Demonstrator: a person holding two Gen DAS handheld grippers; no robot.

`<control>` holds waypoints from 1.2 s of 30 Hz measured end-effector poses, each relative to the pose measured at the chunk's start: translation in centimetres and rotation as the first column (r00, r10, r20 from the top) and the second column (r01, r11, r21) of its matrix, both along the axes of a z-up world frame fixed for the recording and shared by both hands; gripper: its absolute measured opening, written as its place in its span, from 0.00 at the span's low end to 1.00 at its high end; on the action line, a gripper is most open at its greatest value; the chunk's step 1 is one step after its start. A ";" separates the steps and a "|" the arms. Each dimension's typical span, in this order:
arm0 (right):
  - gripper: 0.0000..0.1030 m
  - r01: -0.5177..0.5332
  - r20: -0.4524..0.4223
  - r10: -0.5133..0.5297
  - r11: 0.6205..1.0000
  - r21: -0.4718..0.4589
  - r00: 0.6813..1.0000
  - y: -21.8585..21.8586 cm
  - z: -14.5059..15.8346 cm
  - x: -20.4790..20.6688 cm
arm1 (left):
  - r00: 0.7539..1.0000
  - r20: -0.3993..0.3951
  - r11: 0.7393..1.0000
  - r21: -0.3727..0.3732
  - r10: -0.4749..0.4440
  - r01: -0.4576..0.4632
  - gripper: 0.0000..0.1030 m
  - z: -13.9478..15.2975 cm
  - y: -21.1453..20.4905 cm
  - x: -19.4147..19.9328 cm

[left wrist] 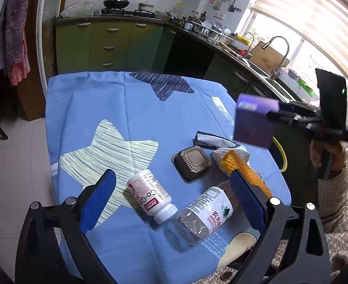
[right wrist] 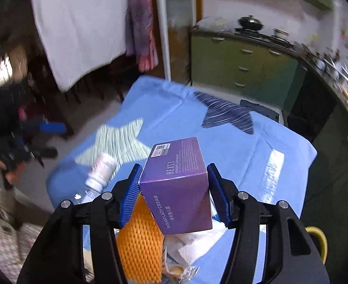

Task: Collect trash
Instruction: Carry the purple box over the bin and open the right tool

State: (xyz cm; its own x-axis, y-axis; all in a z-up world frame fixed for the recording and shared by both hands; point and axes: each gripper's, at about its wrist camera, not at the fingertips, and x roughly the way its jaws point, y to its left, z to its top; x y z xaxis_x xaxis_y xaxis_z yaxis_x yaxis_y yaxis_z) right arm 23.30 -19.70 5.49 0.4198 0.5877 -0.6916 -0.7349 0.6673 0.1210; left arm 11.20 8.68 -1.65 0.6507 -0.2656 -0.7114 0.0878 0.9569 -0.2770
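Note:
My right gripper (right wrist: 174,194) is shut on a purple cream box (right wrist: 178,184) and holds it above the table's right side; the box also shows in the left wrist view (left wrist: 255,120). My left gripper (left wrist: 174,198) is open and empty, hovering over a white pill bottle (left wrist: 150,195) and a crushed clear water bottle (left wrist: 204,215) lying on the blue star cloth (left wrist: 126,123). A dark square container (left wrist: 192,163), orange foam netting (left wrist: 244,172), crumpled white paper (left wrist: 230,152) and a dark wrapper (left wrist: 211,139) lie nearby.
A yellow-rimmed bin (left wrist: 281,153) stands beside the table's right edge. Green kitchen cabinets (left wrist: 107,45) and a counter with a sink (left wrist: 256,64) lie beyond. Hanging clothes (left wrist: 10,35) are at the left.

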 end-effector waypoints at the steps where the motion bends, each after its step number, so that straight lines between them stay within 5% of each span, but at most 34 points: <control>1: 0.54 0.033 0.003 -0.033 0.999 0.022 0.999 -1.6 0.6 0.0 | 1.000 0.001 1.000 0.002 -0.005 0.005 0.90 0.1 -0.2 0.0; 6: 0.54 0.251 0.022 -0.252 0.967 0.048 0.967 -10.1 1.9 0.1 | 0.999 0.007 0.999 0.010 -0.045 0.045 0.90 0.6 -2.0 0.2; 9: 0.54 0.420 0.009 -0.420 0.907 0.012 0.907 -16.2 0.6 0.8 | 0.998 0.008 0.998 0.012 -0.069 0.069 0.90 0.8 -3.1 0.3; 14: 0.54 0.616 -0.069 -0.623 0.781 -0.099 0.779 -25.0 -5.4 3.3 | 0.995 0.004 0.994 0.024 -0.102 0.102 0.90 1.0 -5.2 0.9; 20: 0.54 0.684 -0.200 -0.704 0.710 -0.170 0.681 -30.5 -13.0 6.3 | 0.990 -0.012 0.989 0.055 -0.138 0.138 0.90 1.2 -7.8 1.3; 24: 0.58 0.684 -0.250 -0.706 0.707 -0.181 0.663 -32.1 -15.7 6.9 | 0.987 -0.035 0.985 0.063 -0.157 0.159 0.90 1.0 -8.9 1.6; 25: 0.68 0.696 -0.249 -0.716 0.696 -0.177 0.652 -32.5 -15.8 6.8 | 0.987 -0.040 0.985 0.062 -0.158 0.161 0.90 1.0 -9.1 1.6; 29: 0.73 0.732 -0.206 -0.740 0.670 -0.127 0.641 -33.0 -14.2 4.5 | 0.984 -0.063 0.983 0.060 -0.168 0.172 0.90 0.5 -9.7 2.0; 36: 0.73 0.700 -0.152 -0.685 0.709 0.088 0.713 -30.9 -9.1 -3.8 | 0.973 -0.113 0.978 0.030 -0.202 0.207 0.90 -0.7 -11.1 2.8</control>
State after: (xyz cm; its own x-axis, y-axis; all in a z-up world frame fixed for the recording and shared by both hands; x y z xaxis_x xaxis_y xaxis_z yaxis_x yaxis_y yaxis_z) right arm 19.53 -50.57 -3.60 0.6772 0.2461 -0.6934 -0.0509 0.9558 0.2895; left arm 13.96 -2.43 -2.38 0.5039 -0.3535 -0.7881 0.2542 0.9327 -0.2558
